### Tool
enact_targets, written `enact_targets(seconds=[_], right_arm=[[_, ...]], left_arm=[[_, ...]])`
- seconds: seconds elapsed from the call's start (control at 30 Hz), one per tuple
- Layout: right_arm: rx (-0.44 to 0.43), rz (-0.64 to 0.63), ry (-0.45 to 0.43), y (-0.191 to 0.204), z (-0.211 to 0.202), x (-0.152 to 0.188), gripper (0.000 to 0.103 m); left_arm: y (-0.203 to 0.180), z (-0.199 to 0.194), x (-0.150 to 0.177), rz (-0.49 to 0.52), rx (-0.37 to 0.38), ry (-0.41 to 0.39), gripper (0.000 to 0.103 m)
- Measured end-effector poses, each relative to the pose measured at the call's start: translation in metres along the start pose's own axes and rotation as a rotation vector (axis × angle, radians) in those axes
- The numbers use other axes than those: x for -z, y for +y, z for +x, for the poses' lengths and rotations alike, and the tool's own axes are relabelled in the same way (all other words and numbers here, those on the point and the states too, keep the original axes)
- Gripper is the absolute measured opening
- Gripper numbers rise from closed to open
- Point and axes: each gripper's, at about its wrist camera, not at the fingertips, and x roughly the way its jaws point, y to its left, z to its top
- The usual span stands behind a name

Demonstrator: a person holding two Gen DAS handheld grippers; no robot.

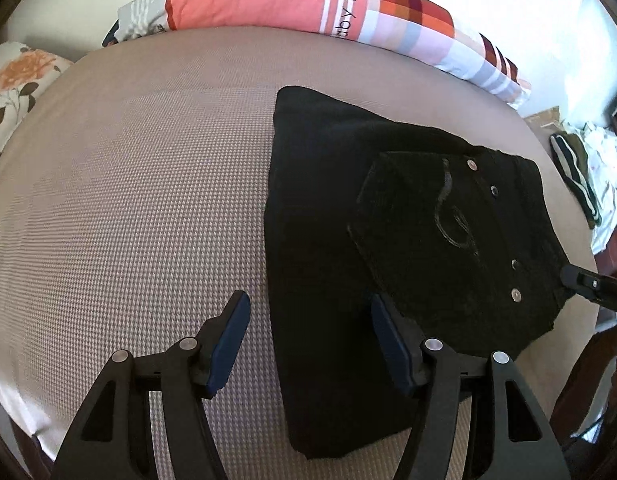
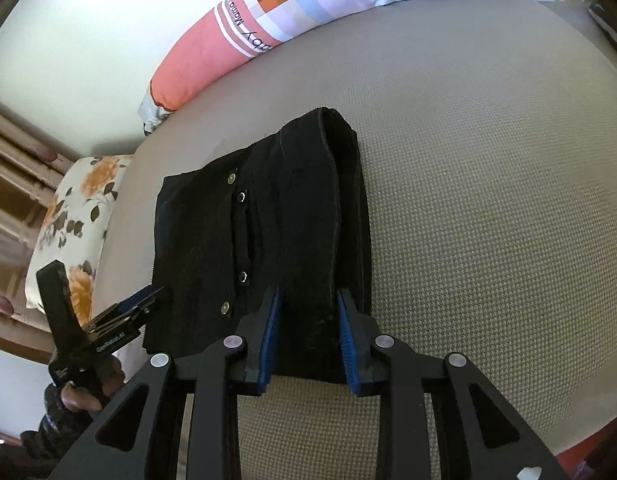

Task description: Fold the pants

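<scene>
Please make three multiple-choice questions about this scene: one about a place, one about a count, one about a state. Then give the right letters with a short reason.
1. Where do the folded black pants lie?
A. on the beige woven mattress
B. on a wooden chair
C. inside a basket

2. How many metal studs show on the pants?
A. one
B. four
C. nine

3. How is the left gripper?
A. shut on the pants
B. shut on a pillow
C. open

Answers:
1. A: the mattress shows all around the pants.
2. B: both views show four studs in a row.
3. C: its blue-padded fingers stand wide apart.
</scene>
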Motion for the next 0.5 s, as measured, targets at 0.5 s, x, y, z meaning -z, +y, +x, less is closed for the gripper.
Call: enact_targets(seconds=[0.5], right_arm=[[0.078,-0.021,-0.049,0.011,-0.016,0.012,0.011]], left_arm=[[-0.022,-0.014,0.008,0.089,-0.036,-0.029,0.064]])
